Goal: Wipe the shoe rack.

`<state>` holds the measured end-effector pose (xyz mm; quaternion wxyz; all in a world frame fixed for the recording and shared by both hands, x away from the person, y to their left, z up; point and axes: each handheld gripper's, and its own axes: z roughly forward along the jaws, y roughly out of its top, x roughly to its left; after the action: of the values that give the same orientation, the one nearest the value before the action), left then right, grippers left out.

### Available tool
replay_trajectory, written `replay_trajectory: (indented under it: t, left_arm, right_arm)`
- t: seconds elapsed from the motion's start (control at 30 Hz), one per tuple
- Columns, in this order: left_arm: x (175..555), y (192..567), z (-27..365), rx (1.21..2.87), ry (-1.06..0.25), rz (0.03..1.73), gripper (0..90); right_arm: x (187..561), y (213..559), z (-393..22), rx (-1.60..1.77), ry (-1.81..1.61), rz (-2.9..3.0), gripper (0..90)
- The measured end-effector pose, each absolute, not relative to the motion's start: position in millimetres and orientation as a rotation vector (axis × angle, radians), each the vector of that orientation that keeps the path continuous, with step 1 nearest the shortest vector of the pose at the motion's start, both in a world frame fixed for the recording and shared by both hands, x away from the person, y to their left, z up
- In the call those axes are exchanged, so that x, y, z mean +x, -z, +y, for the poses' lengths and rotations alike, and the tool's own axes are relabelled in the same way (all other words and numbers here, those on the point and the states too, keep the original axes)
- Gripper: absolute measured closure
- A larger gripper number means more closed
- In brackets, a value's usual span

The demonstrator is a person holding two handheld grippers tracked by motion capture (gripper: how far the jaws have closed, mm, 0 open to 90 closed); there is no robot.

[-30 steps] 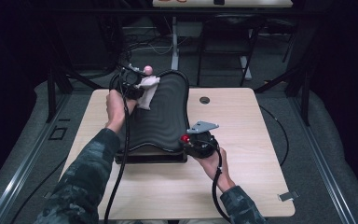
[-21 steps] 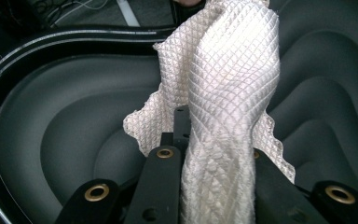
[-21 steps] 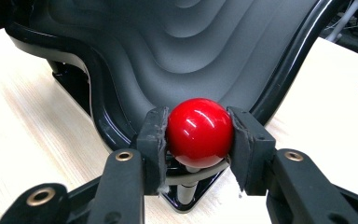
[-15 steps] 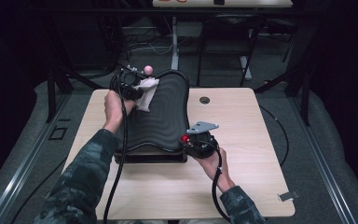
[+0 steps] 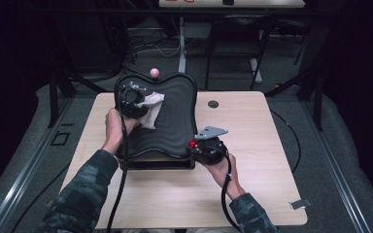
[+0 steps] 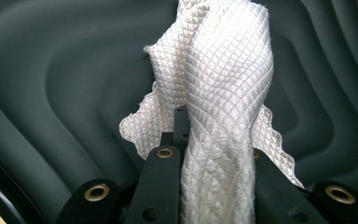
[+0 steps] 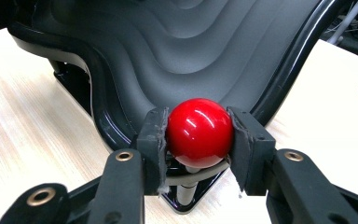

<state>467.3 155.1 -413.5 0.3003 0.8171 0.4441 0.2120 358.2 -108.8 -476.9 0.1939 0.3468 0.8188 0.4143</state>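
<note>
**Cloth on the Board, Ball in the Clamp**

While the left gripper (image 5: 135, 101) is pinching a white quilted cloth (image 6: 223, 93) tight between its jaws, the fabric is bunching up ahead of the tips and draping over the black ridged board (image 5: 172, 121). Looking along those jaws in the left gripper view, the cloth is rising straight out from between them, its scalloped edges spilling to either side, and the board's wavy grooves are lying just beyond and beneath. From the high view, the cloth is sitting on the board's far left part, right at the gripper's nose, with a pink ball (image 5: 153, 72) standing past the board's far edge.

Over on the other side, the right gripper (image 5: 209, 148) is clamping a glossy red ball (image 7: 199, 132) squarely between its two pads (image 7: 154, 140), jaws pressing in on both flanks. That ball is sitting on a short post directly between the tips, and the board's glossy near rim is curving away just ahead of them. Underneath both, the wooden table (image 5: 252, 184) is showing pale, with the person's hand (image 5: 223, 167) wrapping the right gripper from behind.
</note>
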Motion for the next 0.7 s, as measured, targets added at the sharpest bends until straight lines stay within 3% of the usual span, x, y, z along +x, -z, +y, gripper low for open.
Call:
replay_trajectory:
  t: [0.7]
  left_arm:
    - [416.3,443.3,163.7,2.166,-0.534,1.112,85.0]
  right_arm:
    - [358.2,477.1,-108.5,0.97,-1.161,2.295,60.1]
